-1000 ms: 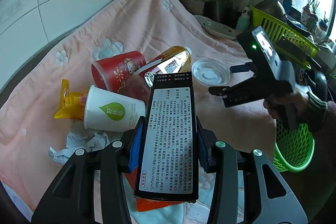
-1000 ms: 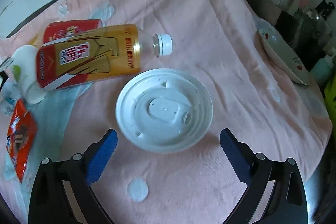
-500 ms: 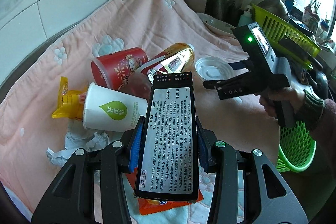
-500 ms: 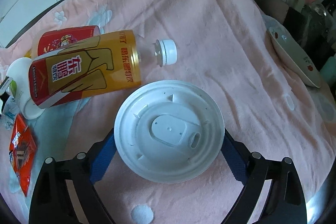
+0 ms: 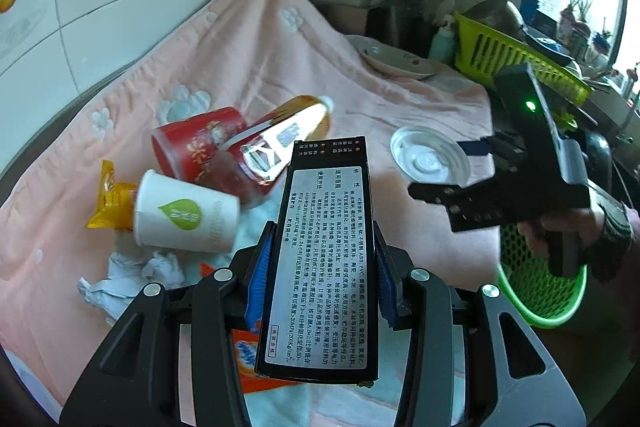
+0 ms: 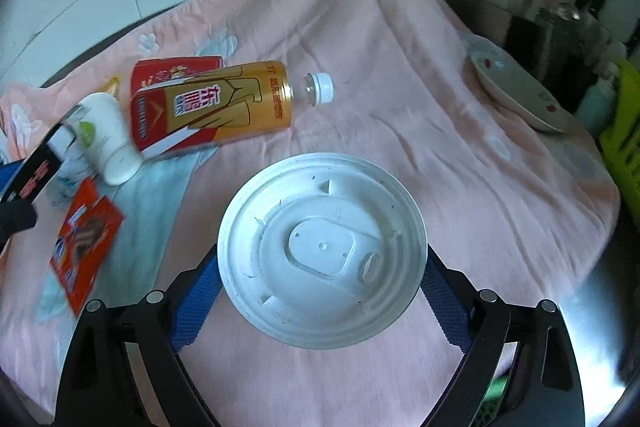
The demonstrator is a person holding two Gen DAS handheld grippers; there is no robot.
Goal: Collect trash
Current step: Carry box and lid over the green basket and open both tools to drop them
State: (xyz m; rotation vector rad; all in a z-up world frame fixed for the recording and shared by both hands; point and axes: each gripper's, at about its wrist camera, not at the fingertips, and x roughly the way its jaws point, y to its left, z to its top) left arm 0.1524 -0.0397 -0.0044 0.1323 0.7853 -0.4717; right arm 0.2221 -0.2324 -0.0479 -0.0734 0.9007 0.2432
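My left gripper [image 5: 320,283] is shut on a long black box [image 5: 324,247] with a white printed label, held above the pink cloth [image 5: 256,39]. My right gripper [image 6: 322,281] is shut on a white plastic lid [image 6: 322,251], its blue pads against both edges; the lid [image 5: 430,157] also shows in the left wrist view, lifted off the cloth. On the cloth lie a gold drink bottle [image 6: 224,105], a red cup [image 5: 192,143], a white paper cup [image 5: 186,217], a yellow wrapper [image 5: 108,195], an orange wrapper [image 6: 86,241] and crumpled tissue [image 5: 128,275].
A green mesh basket [image 5: 536,279] hangs below the cloth's right edge. A white dish [image 6: 516,91] sits at the far right of the cloth. A yellow-green rack [image 5: 516,59], kettle and knives stand behind. Tiled wall runs along the left.
My right gripper moved forward around the white lid, closed on its edges and lifted it off the cloth. The left gripper kept hold of the black box.
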